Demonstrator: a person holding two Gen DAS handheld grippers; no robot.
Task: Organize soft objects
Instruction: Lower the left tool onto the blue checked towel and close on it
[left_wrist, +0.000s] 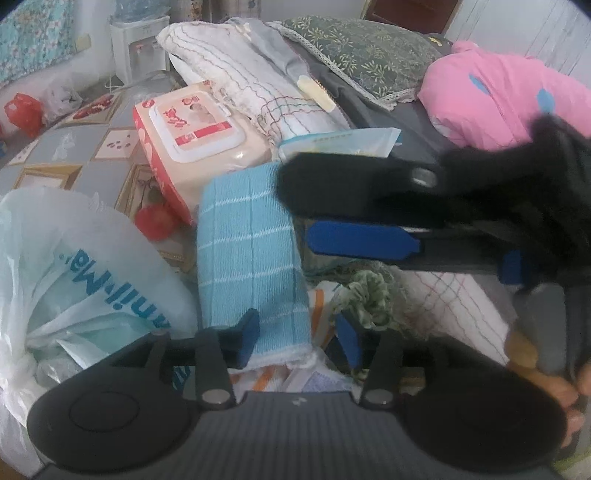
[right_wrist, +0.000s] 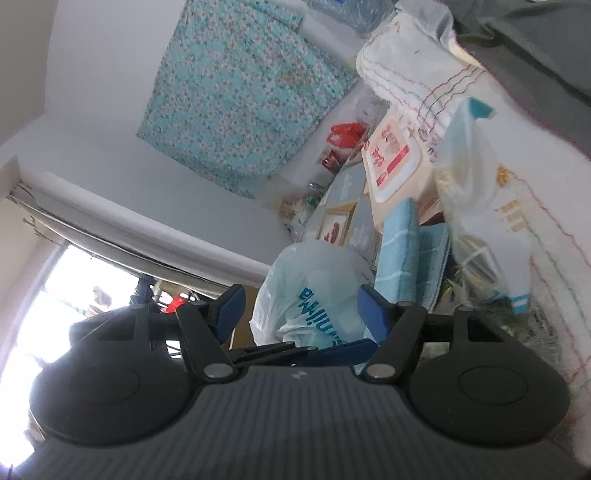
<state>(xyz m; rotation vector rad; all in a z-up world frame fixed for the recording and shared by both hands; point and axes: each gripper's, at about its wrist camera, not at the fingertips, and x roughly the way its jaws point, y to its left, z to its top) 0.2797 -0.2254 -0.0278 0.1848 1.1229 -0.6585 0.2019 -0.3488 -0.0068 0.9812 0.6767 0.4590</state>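
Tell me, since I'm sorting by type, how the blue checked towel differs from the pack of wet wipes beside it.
The blue checked towel is plain folded cloth, light blue with thin white grid lines; the pack of wet wipes is a printed red and cream package with a hard white flip lid. The towel lies flat nearest the left gripper, partly between its open fingers; the pack sits tilted behind it. Both lie on the patterned tablecloth, touching.

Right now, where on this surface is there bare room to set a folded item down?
The only bare patch is the patterned tablecloth, left of the wipes pack and above the white plastic bag. Around the blue towel everything is packed: pouch, white blanket, pink garment.
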